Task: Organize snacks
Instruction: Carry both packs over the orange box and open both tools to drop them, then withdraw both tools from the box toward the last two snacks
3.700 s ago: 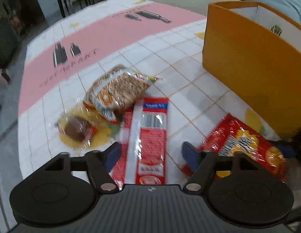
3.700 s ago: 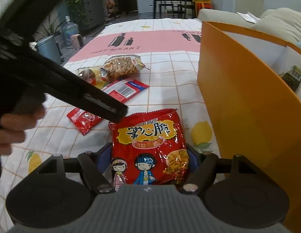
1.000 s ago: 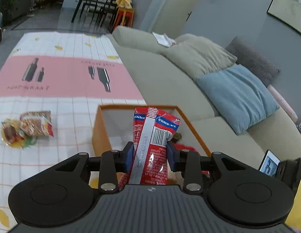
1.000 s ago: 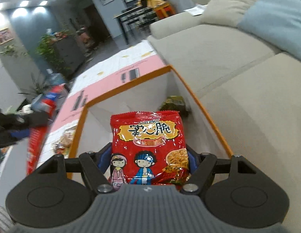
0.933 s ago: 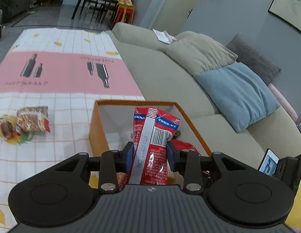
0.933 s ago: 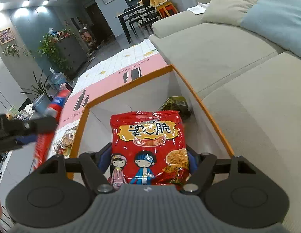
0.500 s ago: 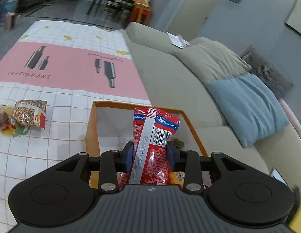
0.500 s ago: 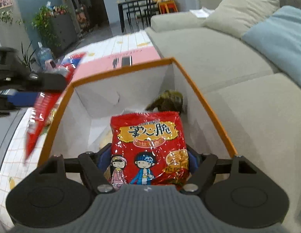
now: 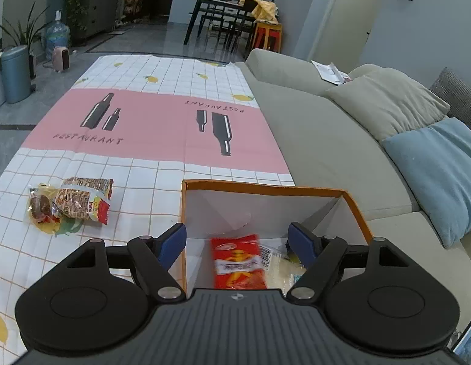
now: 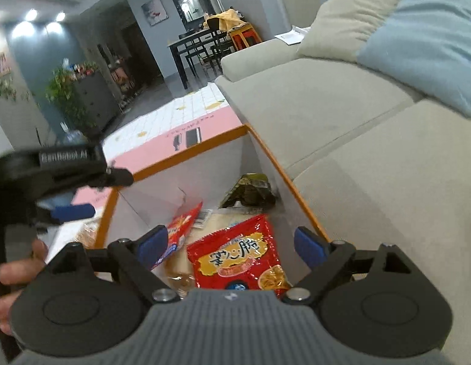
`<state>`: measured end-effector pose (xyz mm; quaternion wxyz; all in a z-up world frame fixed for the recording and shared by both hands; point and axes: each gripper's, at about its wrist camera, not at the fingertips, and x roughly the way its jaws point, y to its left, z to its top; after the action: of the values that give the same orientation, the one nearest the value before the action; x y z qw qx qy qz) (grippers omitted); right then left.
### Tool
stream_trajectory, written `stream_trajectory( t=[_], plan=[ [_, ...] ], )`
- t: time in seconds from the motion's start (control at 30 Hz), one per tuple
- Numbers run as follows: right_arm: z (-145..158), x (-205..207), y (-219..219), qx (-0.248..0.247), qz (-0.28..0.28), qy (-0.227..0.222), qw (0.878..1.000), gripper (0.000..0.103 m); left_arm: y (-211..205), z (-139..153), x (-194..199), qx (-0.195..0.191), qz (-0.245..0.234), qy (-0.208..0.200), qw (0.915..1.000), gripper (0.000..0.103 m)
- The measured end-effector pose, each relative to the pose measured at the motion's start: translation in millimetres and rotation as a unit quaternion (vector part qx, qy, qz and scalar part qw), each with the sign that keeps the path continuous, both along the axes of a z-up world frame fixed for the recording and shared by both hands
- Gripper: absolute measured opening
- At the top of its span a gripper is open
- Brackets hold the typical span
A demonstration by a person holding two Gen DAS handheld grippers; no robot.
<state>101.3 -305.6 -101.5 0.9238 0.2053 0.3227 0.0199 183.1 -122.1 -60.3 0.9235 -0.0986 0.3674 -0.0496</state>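
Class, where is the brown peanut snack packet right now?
In the left wrist view, the brown peanut packet lies on the checked tablecloth, left of the orange box, beside a small clear-wrapped sweet.

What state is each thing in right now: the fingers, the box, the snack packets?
Left gripper: fingers opening, nothing between them.
Right gripper: fingers opening, not touching a packet.
Orange box: open-topped, holding packets.
Red noodle snack bag: lying in the box.
Long red packet: loose inside the box.
Two packets: on the tablecloth, outside the box.
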Motion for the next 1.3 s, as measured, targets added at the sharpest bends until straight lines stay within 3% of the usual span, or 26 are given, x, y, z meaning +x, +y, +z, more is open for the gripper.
stream_trajectory(
  t=[0.47,0.83,1.3],
  plan=[
    [12,-12,8,-0.002,0.008,-0.037,0.999,0.088,10,40,-20,-0.001,-0.026,-0.035,0.9991,0.090],
    [32,-20,37,-0.011,0.034,-0.074,0.997,0.088,26,64,-39,0.029,-0.035,-0.068,0.9966,0.090],
    [51,-29,98,-0.015,0.075,-0.127,0.989,0.088,90,77,-60,0.059,0.008,-0.097,0.9935,0.090]
  ],
)
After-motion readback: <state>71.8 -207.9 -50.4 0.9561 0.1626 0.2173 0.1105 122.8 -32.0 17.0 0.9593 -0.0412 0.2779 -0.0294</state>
